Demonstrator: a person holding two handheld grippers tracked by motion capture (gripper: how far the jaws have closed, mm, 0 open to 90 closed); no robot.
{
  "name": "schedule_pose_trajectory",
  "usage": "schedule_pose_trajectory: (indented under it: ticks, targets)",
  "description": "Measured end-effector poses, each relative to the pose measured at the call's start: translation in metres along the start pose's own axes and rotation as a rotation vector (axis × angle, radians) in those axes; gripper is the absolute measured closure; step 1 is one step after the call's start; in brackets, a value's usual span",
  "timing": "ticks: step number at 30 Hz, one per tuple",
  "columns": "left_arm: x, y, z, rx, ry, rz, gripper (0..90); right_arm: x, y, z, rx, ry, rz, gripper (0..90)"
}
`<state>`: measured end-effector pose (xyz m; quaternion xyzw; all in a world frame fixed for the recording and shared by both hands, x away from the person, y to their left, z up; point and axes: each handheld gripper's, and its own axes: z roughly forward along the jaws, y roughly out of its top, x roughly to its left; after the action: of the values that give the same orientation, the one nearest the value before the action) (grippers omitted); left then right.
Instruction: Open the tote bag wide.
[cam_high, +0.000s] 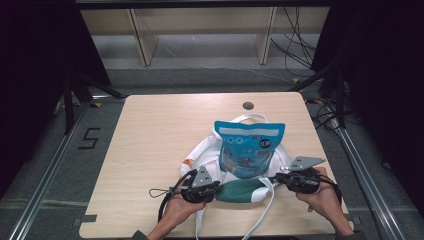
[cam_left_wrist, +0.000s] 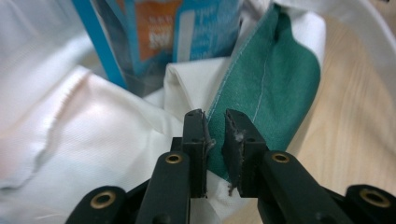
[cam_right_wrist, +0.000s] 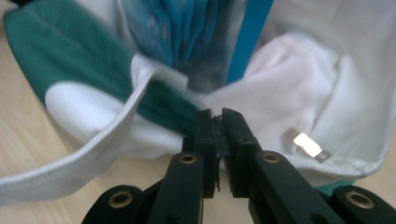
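A white cloth bag (cam_high: 200, 150) with a green band (cam_high: 240, 192) lies on the near half of the wooden table (cam_high: 150, 130). A blue snack pouch (cam_high: 247, 147) rests on it, its lower end at the bag's mouth. My left gripper (cam_high: 218, 190) is at the mouth's left end. In the left gripper view, its jaws (cam_left_wrist: 215, 123) stand narrowly apart with the green hem (cam_left_wrist: 271, 79) pinched between them. My right gripper (cam_high: 274, 178) is at the mouth's right end. Its jaws (cam_right_wrist: 215, 120) are shut on the bag's edge, below the pouch (cam_right_wrist: 196, 32).
A white strap (cam_high: 265, 210) trails over the table's near edge and crosses the right gripper view (cam_right_wrist: 70, 163). A small metal clasp (cam_right_wrist: 308, 144) sits on the white cloth. A cable hole (cam_high: 248, 106) is at the far edge. Wooden shelving (cam_high: 200, 30) and floor cables (cam_high: 300, 50) lie beyond.
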<state>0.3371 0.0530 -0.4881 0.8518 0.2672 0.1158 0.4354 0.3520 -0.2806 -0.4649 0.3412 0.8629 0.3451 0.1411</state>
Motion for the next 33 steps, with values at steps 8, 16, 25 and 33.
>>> schedule_pose_trajectory:
  ticks: [8,16,25,33]
  targets:
    - [0.002,-0.005,0.02,0.051,0.018,0.007,83.1,0.002,-0.008,0.021,0.065,0.006,-0.016,87.9]
    - [0.011,-0.002,0.037,0.072,0.099,0.068,87.9,-0.002,-0.003,0.032,0.045,-0.024,-0.005,87.9]
    - [0.045,0.007,0.049,0.086,0.158,0.032,88.4,-0.023,0.017,0.054,0.035,-0.058,0.002,87.8]
    - [0.071,0.013,0.061,0.064,0.204,-0.005,88.7,-0.033,0.037,0.074,0.038,-0.091,0.022,87.7]
